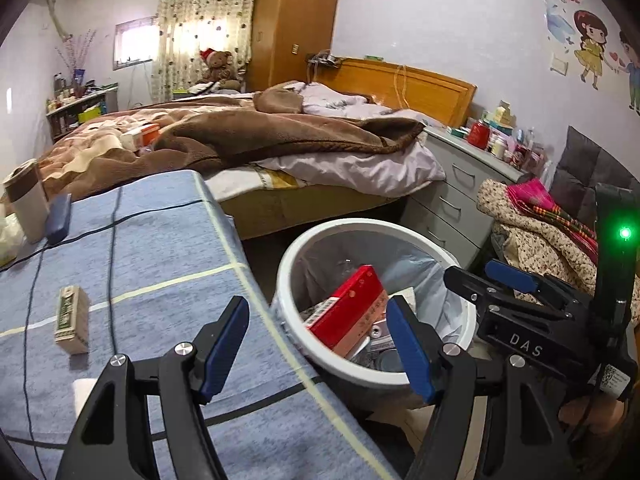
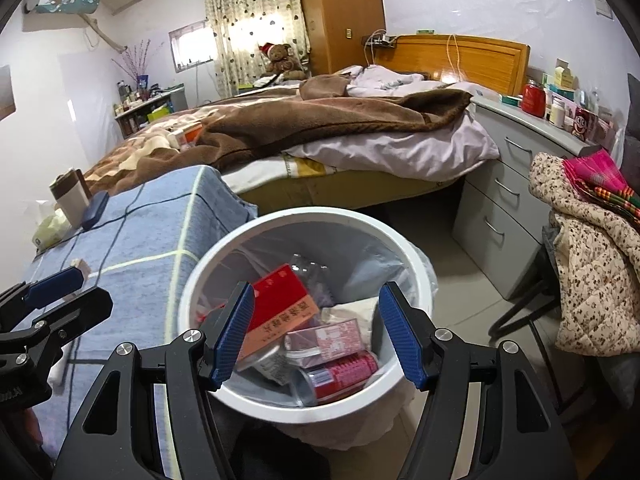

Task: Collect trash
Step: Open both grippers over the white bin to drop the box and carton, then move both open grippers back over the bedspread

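While both claws hang wide apart with nothing in them, most of the job looks done to me: the white round bin (image 2: 412, 264) with its thin crinkly plastic liner already holds a glossy red carton (image 2: 280, 300), a pinkish printed box (image 2: 328, 336), a shiny red drink can (image 2: 340, 372) and some crumpled paper. The right claw (image 2: 316, 336) sits just over the bin's mouth, the left claw (image 1: 316, 348) straddles the near edge of the counter (image 1: 160, 240) and the bin rim. What's left, I'd guess, is the small green-and-tan cardboard box (image 1: 72, 320) lying flat on the counter's soft blue checked cloth, left of the bin. Farther back on the left stand a smooth white cup with a brown band (image 1: 28, 204) and a dark blue rounded case (image 1: 59, 216), with a black cable across the cloth; can't tell if those count as trash.
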Tool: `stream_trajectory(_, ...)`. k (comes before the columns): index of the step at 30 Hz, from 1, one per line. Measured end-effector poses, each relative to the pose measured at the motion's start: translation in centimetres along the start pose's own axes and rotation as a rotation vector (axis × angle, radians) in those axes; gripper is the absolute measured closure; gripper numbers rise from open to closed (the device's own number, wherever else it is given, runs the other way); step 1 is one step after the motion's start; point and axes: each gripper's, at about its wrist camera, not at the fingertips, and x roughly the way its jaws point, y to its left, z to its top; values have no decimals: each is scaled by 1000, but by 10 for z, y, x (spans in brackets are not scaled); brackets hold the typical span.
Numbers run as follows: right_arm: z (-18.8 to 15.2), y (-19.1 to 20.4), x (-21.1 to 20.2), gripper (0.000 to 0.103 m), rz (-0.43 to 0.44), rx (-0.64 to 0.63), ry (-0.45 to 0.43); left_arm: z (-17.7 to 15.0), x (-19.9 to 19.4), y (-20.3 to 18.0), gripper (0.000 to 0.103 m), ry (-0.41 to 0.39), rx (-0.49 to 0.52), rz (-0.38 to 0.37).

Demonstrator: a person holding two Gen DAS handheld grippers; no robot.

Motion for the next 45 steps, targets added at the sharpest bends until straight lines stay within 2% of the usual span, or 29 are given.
stream_trajectory(5,0,15,-4,37,32,-19,-22,-8,-16,15,30,-18,-22,38)
stream_trajectory(9,-2,31,-5,37,76,-37,-27,-21,-30,29,30,-35,-20,114)
stream_trajectory(21,-4,88,5,36,195,-114,-35,-63,-56,95,30,-17,-141,244)
stream_trajectory(23,-6,97,7,36,211,-130,-26,-68,-56,103,27,-14,-154,273)
stream_trajectory(30,-8,129,20,36,261,-182,5,-87,-44,133,26,61,-198,349)
stream_trajectory(37,-10,161,36,36,307,-217,48,-102,-16,149,26,154,-221,346)
stream_trajectory(41,-11,176,44,36,321,-243,71,-106,-16,153,36,149,-214,349)
stream_trajectory(45,-9,190,51,36,334,-249,88,-106,-24,164,56,139,-238,342)
